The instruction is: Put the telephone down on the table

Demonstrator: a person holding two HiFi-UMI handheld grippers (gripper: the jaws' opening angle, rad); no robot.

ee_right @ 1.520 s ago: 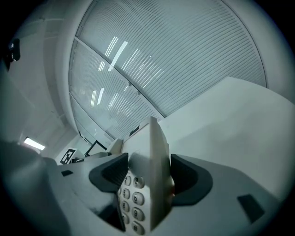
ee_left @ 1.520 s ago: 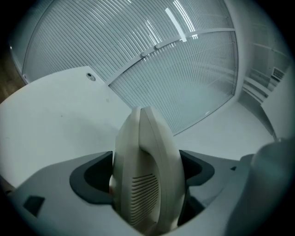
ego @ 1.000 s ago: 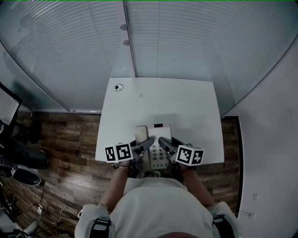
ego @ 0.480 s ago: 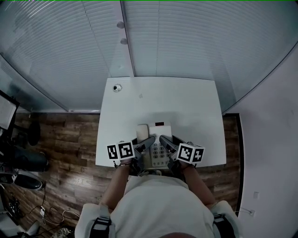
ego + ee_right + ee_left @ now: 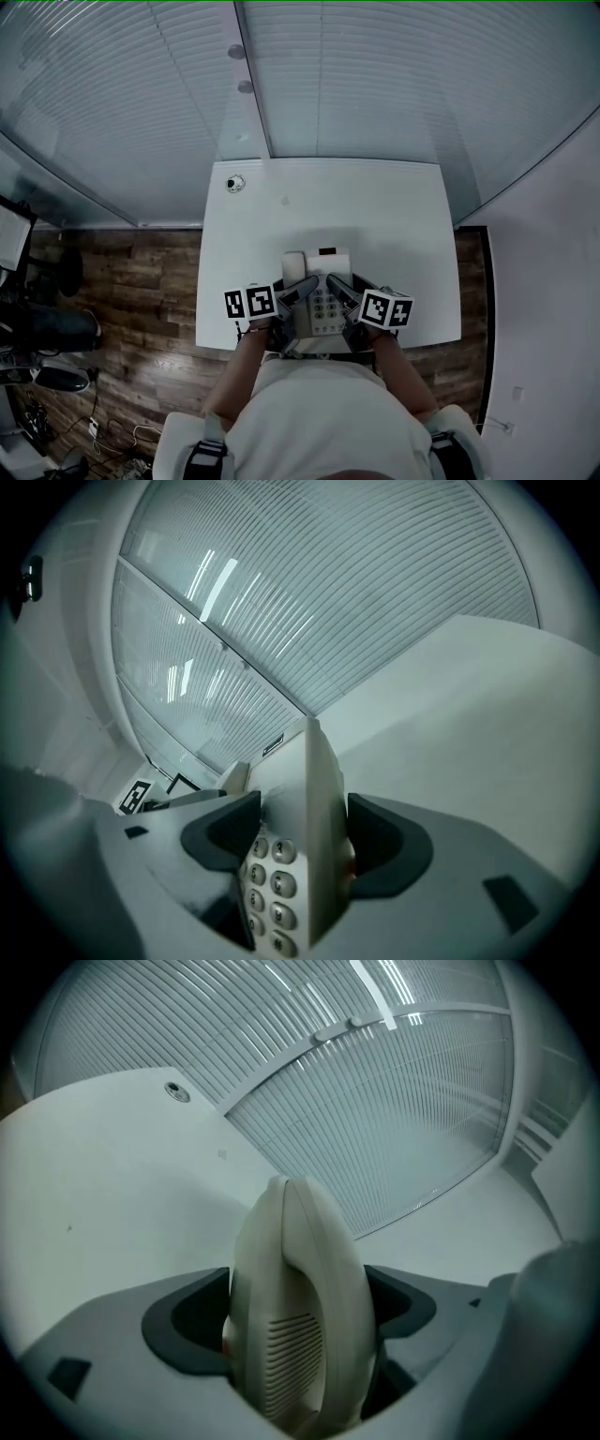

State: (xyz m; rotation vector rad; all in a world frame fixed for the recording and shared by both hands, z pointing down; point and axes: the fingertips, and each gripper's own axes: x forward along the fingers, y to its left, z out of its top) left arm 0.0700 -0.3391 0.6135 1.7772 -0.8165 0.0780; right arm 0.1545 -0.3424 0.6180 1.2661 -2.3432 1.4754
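My L gripper (image 5: pixel 302 287) & R gripper (image 5: pixel 339 287) jaws both clamped on telephone (image 5: pixel 322 307) sides; long axis near-far, at worktop (image 5: pixel 375 216) near edge.

handset (image 5: pixel 298 1316) base: cut by bottom edge | keypad (image 5: pixel 272 885) digits: unreadable (blurred) | round thing (image 5: pixel 235 183) at table (image 5: pixel 375 206) corner: too small to identify

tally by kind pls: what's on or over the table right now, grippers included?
telephone: 1, gripped from both sides
grippers: 2, left gripper and right gripper
small round object, far left corner of the table: 1
total: 4
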